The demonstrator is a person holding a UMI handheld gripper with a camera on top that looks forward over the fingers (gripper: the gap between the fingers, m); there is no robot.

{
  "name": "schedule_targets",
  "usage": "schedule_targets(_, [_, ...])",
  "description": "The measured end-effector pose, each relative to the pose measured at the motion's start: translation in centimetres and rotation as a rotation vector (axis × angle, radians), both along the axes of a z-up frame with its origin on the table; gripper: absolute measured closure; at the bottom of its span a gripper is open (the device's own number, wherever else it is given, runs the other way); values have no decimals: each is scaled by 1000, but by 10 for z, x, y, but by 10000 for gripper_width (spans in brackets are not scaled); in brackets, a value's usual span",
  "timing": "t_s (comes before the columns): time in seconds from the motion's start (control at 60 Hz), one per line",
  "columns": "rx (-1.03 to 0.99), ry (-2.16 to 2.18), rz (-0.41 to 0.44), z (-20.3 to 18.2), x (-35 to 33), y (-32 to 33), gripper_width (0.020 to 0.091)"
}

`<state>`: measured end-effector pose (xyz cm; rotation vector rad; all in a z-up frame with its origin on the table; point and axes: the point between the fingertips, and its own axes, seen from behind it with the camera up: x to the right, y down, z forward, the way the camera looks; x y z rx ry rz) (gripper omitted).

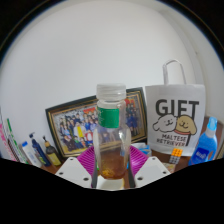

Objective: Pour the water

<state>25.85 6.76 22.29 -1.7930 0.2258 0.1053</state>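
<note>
Gripper view: bottle (111, 135) stands upright between the gripper (111, 172) jaws.

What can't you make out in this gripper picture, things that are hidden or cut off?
- Bottle base, gripper view: hidden below the fingers.
- Whether both pads press the bottle: not clear.
- Framed photo: its right side is behind the bottle.
- GIFT bag small print: too small to read.
- Any cup to pour into: none in view.

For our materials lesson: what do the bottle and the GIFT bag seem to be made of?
Bottle: likely clear glossy plastic, since the background shows through; its cap looks like white ribbed plastic. It stands between the claw fingers. GIFT bag: probably matte white paper or fabric, with flat printed lettering and a thin handle.
</note>
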Motion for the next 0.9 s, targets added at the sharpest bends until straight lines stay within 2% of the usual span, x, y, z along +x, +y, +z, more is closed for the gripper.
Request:
schedule_targets(0.167, [-75,-135,-36,-59,69,2,673])
schedule_targets(0.467, [-199,-204,27,-162,108,-6,670])
schedule_targets(0.483, [-206,-199,32,-167,107,-7,651])
schedule_targets(0.6, [-174,-179,47,-167,107,-8,647])
schedule_targets(0.75, [-168,-158,60,-168,107,-7,539])
schedule_targets(0.783, [-197,-149,61,-174,108,-9,448])
schedule_targets(0.833, [-235,-142,56,-181,108,-13,258])
schedule_targets(0.85, [-246,-140,54,-182,109,-15,234])
schedule_targets(0.9, [-265,-140,37,-181,110,-20,255])
